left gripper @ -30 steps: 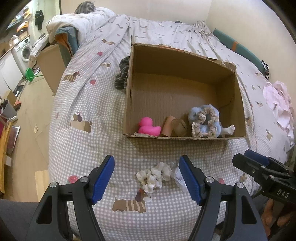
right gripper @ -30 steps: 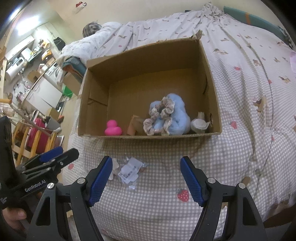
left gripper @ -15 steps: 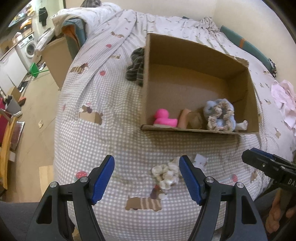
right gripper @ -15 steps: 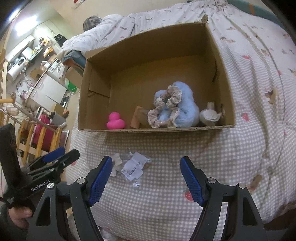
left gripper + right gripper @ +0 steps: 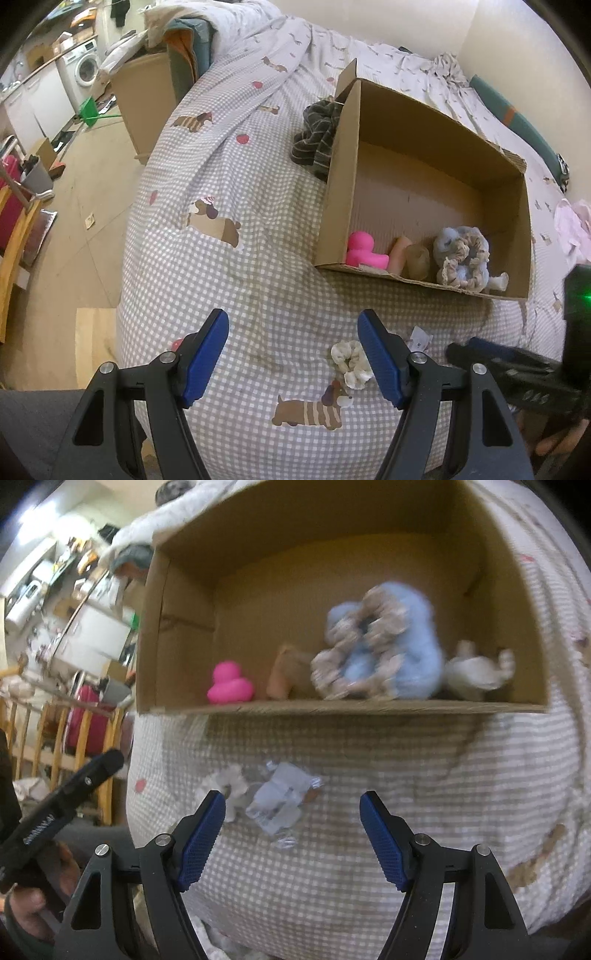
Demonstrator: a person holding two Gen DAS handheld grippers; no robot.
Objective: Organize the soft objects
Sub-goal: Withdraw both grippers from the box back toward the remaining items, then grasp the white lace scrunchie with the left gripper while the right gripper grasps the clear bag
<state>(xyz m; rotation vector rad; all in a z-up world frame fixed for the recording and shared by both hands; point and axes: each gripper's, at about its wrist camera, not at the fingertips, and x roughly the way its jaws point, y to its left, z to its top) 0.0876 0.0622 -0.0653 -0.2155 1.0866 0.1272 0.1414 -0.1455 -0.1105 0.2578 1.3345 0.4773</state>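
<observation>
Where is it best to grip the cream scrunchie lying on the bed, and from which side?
Probably from above: the cream scrunchie lies flat on the bedspread. Pinch across one side of its ruffled ring, which is soft and compresses. The open left gripper is nearest.

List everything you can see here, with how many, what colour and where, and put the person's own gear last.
cardboard box: one, brown, open, on the bed
toy duck: one, pink, in the box, front left
fluffy toy: one, light blue, in the box
scrunchie: one, cream, on the bedspread before the box
plastic packet: one, clear with white label, beside the scrunchie
striped cloth: one, dark, left of the box
bedspread: one, grey-white check
left gripper: blue pads, open, empty
right gripper: blue pads, open, empty
</observation>
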